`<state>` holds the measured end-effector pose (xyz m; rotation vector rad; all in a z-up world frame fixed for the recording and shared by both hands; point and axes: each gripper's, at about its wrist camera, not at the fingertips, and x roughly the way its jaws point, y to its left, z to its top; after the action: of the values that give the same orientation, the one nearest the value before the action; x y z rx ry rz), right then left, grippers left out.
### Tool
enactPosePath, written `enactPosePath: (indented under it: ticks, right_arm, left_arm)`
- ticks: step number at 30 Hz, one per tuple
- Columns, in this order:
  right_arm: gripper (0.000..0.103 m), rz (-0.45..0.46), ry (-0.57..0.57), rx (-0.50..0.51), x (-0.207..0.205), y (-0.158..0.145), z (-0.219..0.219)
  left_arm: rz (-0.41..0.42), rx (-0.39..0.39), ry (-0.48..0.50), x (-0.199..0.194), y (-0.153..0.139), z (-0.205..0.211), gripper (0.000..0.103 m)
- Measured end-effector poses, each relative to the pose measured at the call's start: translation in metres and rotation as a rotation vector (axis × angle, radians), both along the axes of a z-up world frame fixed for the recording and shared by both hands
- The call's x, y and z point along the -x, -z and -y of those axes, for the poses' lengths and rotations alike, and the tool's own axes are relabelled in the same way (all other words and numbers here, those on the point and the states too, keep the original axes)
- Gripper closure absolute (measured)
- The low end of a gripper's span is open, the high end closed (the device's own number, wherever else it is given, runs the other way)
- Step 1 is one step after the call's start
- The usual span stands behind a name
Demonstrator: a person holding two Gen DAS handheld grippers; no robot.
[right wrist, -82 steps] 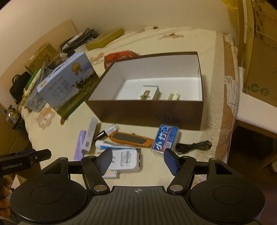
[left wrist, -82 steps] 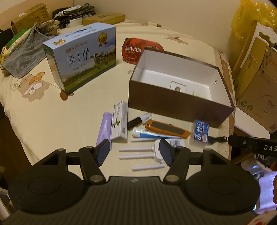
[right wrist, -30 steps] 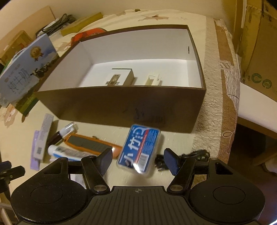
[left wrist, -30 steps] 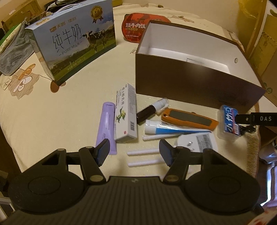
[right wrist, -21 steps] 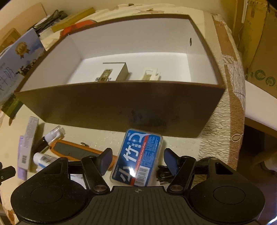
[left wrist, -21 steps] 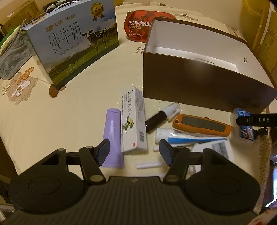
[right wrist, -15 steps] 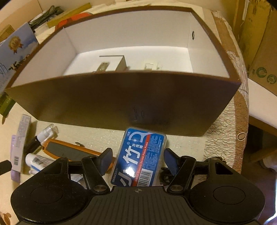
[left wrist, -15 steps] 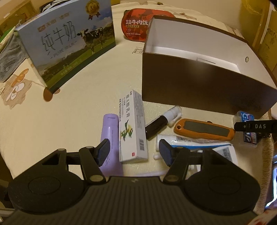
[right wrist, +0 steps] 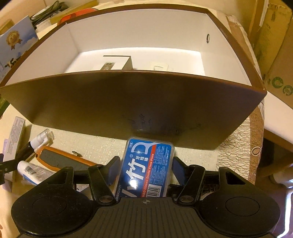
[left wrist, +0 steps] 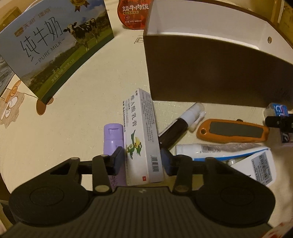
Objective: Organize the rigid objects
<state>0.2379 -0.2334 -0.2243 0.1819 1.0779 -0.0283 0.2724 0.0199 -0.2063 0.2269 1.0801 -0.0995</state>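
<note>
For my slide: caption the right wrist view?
Right gripper straddling floss pick case before the brown box.

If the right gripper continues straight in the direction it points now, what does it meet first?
Probably the tablecloth under the floss pick box, which already sits between the right gripper fingers; beyond stands the brown box wall.

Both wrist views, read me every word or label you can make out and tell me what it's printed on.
"纯牛奶" and "PURE MILK": milk carton.
"牛肉饭": red pouch.
"维A酸乳膏": white medicine box between the left gripper jaws.
"Classic Dental Floss Picks" and "牙线棒": blue floss pick case between the right gripper jaws.
Barcodes and small print: too small to read.
</note>
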Motion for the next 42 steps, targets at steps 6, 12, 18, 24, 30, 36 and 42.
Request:
enactPosePath:
  ticks: [6, 12, 18, 24, 30, 36, 42]
  right_arm:
    - [0.049, 0.023, -0.055, 0.000, 0.012, -0.006, -0.001]
    - [0.049, 0.081, -0.107, -0.042, 0.044, -0.026, -0.001]
    - [0.049, 0.022, -0.188, -0.031, 0.082, -0.027, -0.011]
    - [0.049, -0.072, -0.221, -0.021, 0.098, -0.009, -0.019]
    - [0.048, -0.094, -0.230, -0.024, 0.097, -0.004, -0.020]
    - [0.048, -0.090, -0.233, -0.004, 0.093, -0.005, -0.023]
    - [0.050, -0.063, -0.243, -0.016, 0.094, -0.008, -0.023]
  left_arm:
    - [0.020, 0.022, 0.001, 0.015, -0.007, -0.008, 0.075]
    - [0.009, 0.084, -0.056, 0.051, -0.017, -0.022, 0.079]
    - [-0.051, 0.149, -0.128, 0.097, -0.021, -0.031, 0.079]
    - [-0.089, 0.156, -0.126, 0.109, -0.018, -0.032, 0.074]
    - [-0.084, 0.133, -0.107, 0.092, -0.016, -0.030, 0.063]
    - [-0.100, 0.100, -0.100, 0.085, -0.007, -0.030, 0.079]
    - [-0.088, 0.095, -0.131, 0.091, -0.011, -0.036, 0.082]
